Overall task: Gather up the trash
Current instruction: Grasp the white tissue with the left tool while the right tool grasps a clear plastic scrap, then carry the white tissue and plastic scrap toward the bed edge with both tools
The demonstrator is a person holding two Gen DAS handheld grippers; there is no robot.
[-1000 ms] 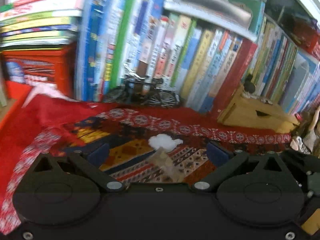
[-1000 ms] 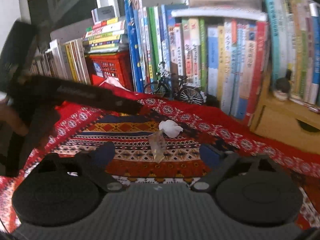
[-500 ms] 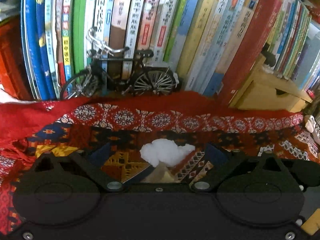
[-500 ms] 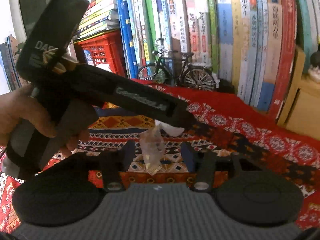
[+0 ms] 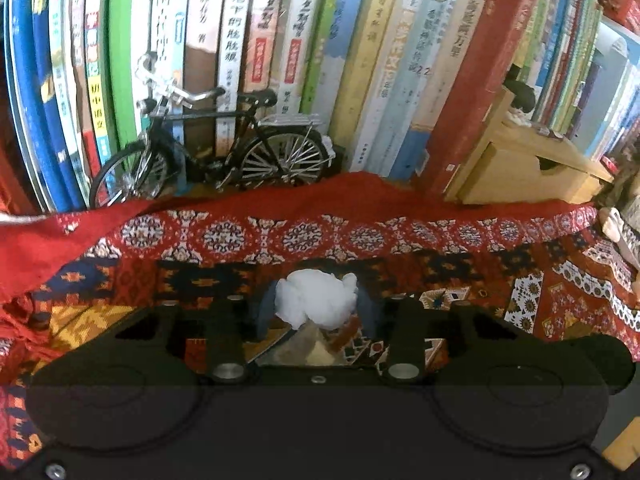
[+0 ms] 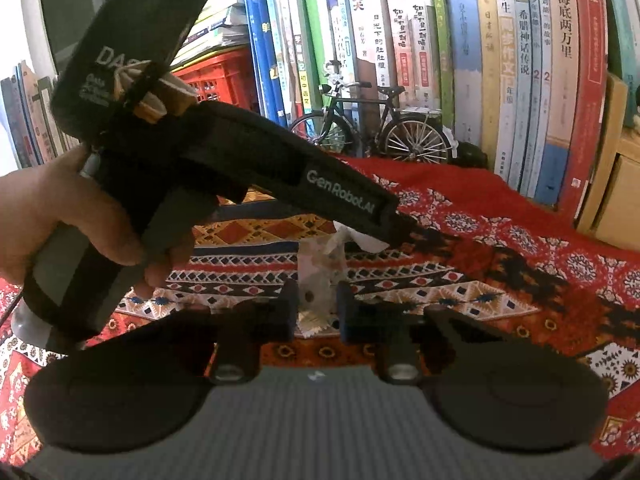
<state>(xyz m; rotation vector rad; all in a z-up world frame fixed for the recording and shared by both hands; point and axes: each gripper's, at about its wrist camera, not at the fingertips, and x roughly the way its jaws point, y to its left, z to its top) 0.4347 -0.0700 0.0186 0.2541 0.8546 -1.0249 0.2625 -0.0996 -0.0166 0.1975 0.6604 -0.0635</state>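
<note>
Books with coloured spines (image 5: 360, 60) are standing in a row behind the red patterned woven cloth (image 5: 460, 264), with a small black model bicycle (image 5: 224, 148) parked against them. A second ago both tools were hanging higher with their jaws wide; now each is sitting low over the cloth and the books are filling more of both views. The left gripper (image 5: 316, 304) is closing, and the crumpled white tissue wad (image 5: 316, 298) is now sitting between its blue pads, which are touching it on both sides. The right gripper (image 6: 318, 308) is closing too, its jaws nearly together on the clear crinkled plastic wrapper (image 6: 320, 272), which is standing up just ahead of them. A hand (image 6: 60, 220) is holding the left tool's handle, which is crossing the right view much larger than before.
</note>
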